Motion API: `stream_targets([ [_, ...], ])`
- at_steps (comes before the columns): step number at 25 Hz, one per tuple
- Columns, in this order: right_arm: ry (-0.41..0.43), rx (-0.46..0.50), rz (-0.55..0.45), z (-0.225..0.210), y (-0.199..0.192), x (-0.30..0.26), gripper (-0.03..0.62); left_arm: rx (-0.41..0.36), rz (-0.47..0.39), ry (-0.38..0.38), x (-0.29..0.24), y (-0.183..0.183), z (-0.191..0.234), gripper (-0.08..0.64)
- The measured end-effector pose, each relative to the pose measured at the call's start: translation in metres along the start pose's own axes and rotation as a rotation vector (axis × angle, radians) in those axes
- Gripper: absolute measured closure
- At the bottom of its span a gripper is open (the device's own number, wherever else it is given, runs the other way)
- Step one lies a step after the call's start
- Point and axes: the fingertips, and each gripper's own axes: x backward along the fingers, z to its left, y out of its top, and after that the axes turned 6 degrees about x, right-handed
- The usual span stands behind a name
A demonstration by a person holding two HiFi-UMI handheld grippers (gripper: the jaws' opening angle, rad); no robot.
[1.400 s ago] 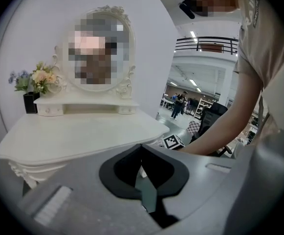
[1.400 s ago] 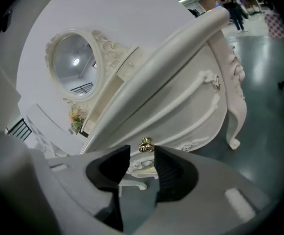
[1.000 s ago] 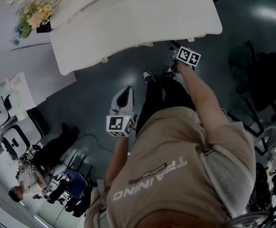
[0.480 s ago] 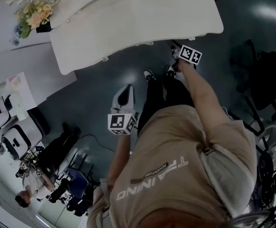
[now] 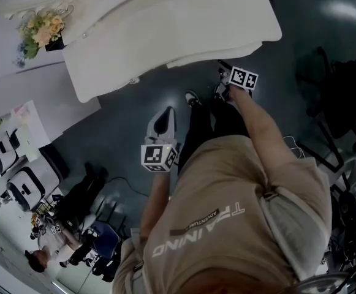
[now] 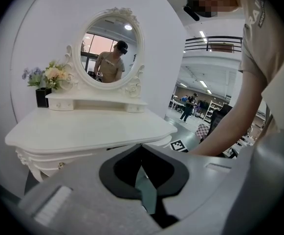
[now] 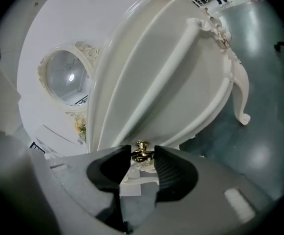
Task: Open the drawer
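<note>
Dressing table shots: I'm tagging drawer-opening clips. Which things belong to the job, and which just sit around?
Job: brass knob, gripped by the right gripper; white dressing table.
Idle: oval mirror; flower bouquet; left gripper, shut and empty.

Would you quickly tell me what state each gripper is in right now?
The left gripper is closed, fingers together, holding nothing.
The right gripper is closed on the drawer's gold knob.
</note>
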Motion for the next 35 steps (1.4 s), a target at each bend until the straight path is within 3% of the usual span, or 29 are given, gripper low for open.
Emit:
stream_targets([
  [21,0.05,0.012,0.05,-0.005,-0.034,0.035,0.448,-0.004,-0.006,-0.011,-0.021,-0.007,-0.028,0.561],
  [27,0.03,0.012,0.039,-0.005,-0.046,0.046,0.448,-0.013,-0.008,-0.064,-0.017,-0.008,-0.034,0.561],
  [35,-0.018,0.008,0.009,-0.004,-0.07,0.07,0.448,-0.083,-0.011,-0.158,0.002,-0.004,-0.028,0.561],
])
